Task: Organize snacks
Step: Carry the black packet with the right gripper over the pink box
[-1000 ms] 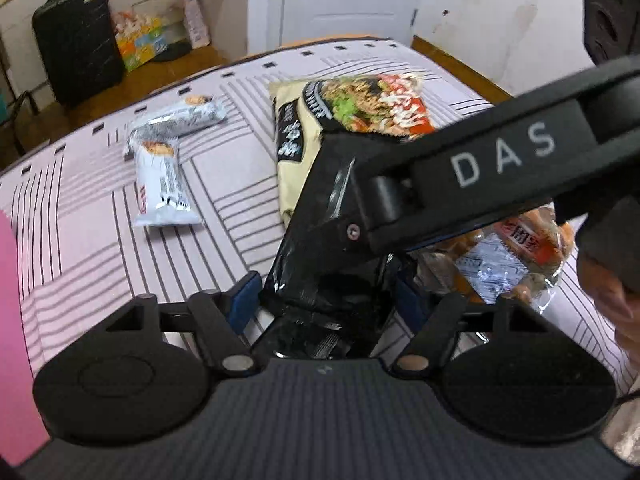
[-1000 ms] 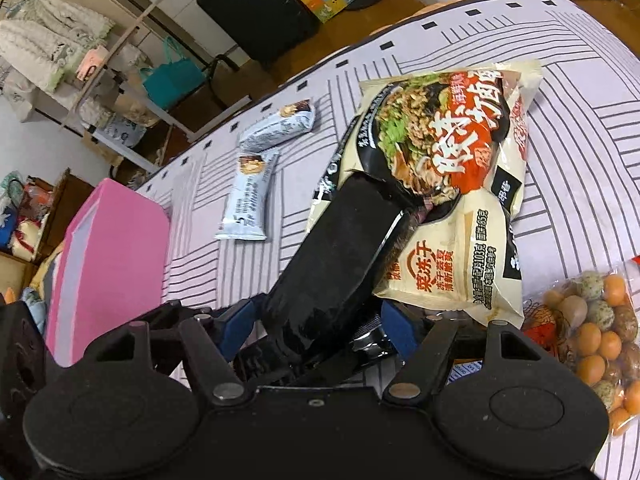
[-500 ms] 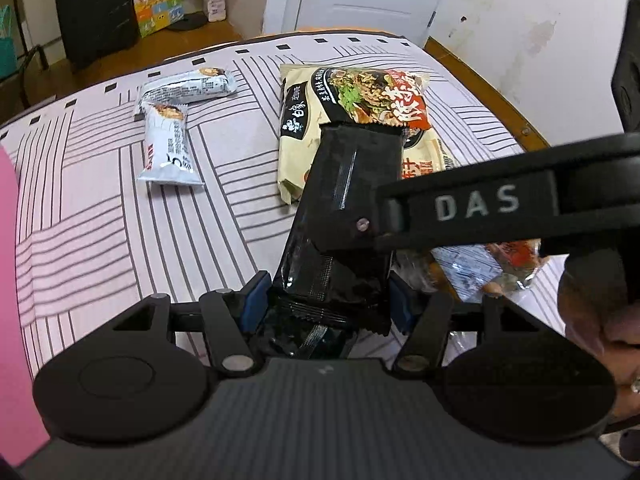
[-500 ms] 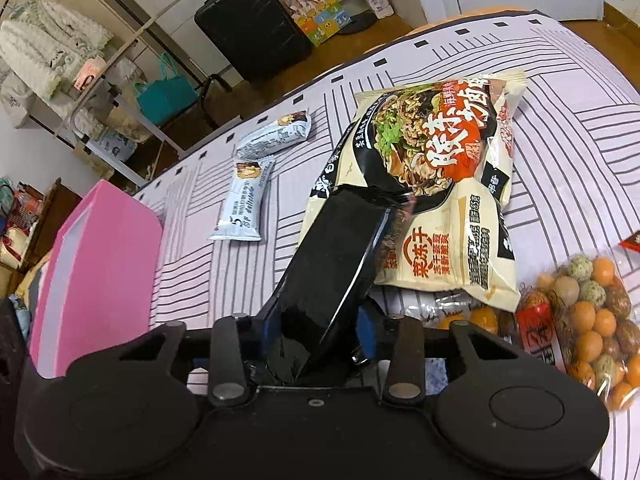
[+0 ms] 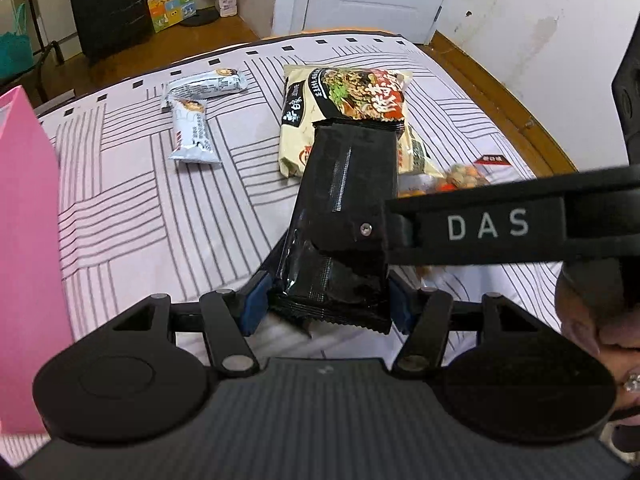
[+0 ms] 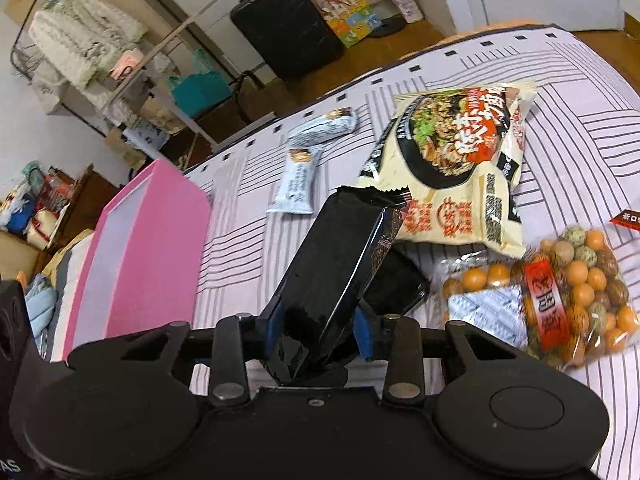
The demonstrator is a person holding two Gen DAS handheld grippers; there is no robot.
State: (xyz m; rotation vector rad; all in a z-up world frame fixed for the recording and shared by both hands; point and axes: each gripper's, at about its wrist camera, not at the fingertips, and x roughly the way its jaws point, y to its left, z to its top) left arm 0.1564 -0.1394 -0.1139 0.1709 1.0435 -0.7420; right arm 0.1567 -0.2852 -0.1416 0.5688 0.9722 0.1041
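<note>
My left gripper (image 5: pixel 328 300) is shut on the near end of a glossy black snack packet (image 5: pixel 332 284), held up off the striped tablecloth (image 5: pixel 140 220). My right gripper (image 6: pixel 320 320) is shut on a second black packet (image 6: pixel 336 248) that is tilted on its edge. In the left wrist view this second packet (image 5: pixel 352 168) lies over the first, with the right gripper's finger (image 5: pixel 348 236) pressed on it. Under it in the right wrist view, part of the other black packet (image 6: pixel 396 284) shows.
A big noodle bag (image 6: pixel 460 148) lies ahead, with a clear bag of coated nuts (image 6: pixel 560 292) to its right. Two white bars (image 5: pixel 192 132) lie at the far left. A pink box (image 6: pixel 136 248) stands at the left. A hand (image 5: pixel 592 320) holds the right gripper.
The right gripper's jaws closed from wide apart onto the black packet. Both grippers then rose with their packets, and the items on the table look farther away.
</note>
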